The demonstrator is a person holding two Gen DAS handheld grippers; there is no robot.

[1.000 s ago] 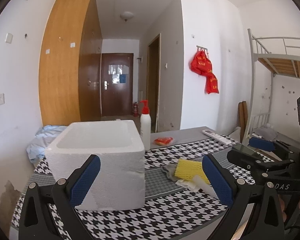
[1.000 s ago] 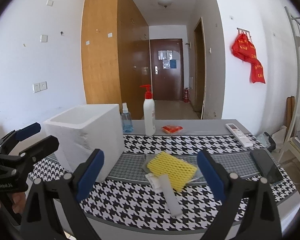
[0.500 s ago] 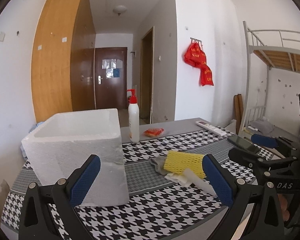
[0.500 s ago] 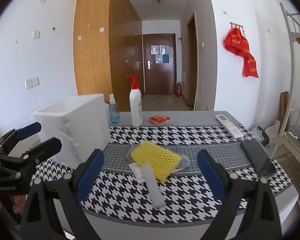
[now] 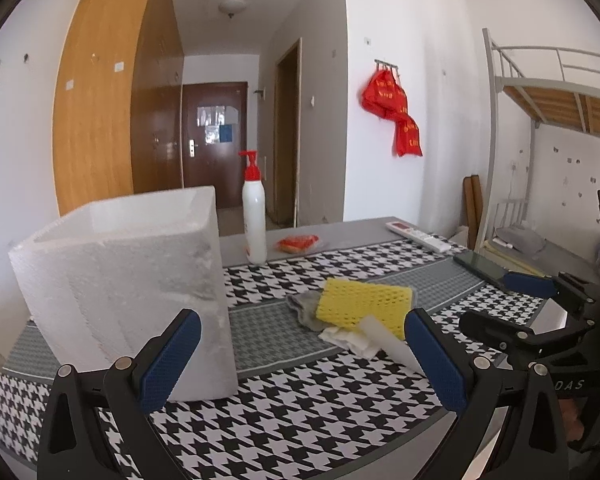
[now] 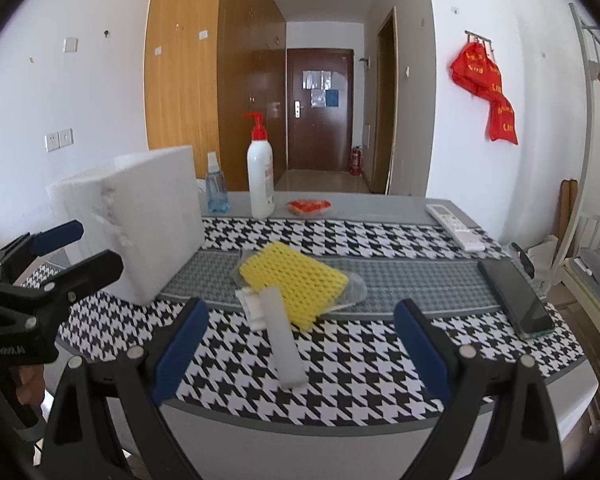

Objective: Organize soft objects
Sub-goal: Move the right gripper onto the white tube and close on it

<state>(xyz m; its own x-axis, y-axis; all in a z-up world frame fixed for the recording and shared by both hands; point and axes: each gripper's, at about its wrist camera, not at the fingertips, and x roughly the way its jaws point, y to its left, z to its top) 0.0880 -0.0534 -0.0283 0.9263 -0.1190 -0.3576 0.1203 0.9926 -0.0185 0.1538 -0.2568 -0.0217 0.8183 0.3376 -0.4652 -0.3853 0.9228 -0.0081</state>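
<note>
Nothing sorted yet, by the look of it: the soft pile lies loose on the black-and-white houndstooth tablecloth, just right of the open white polystyrene foam box, whose inside I cannot see from this angle. The pile is a yellow mesh sponge lying on a grey cloth, a crumpled white tissue at its near edge, and a white foam strip lying over the tissue and pointing toward me. My left gripper is spread wide and empty, hanging at the near table edge between box and pile. My right gripper is equally wide and empty, straddling the foam strip from above without touching it. Everything remains to be picked up; I judge the box to be the destination. Against the earlier frames, both wrist views sit lower and closer to the table; in the left view the box has slid leftward and the pile is more central, while the objects themselves have not shifted. A white pump bottle with red top and a black phone stand well clear.
</note>
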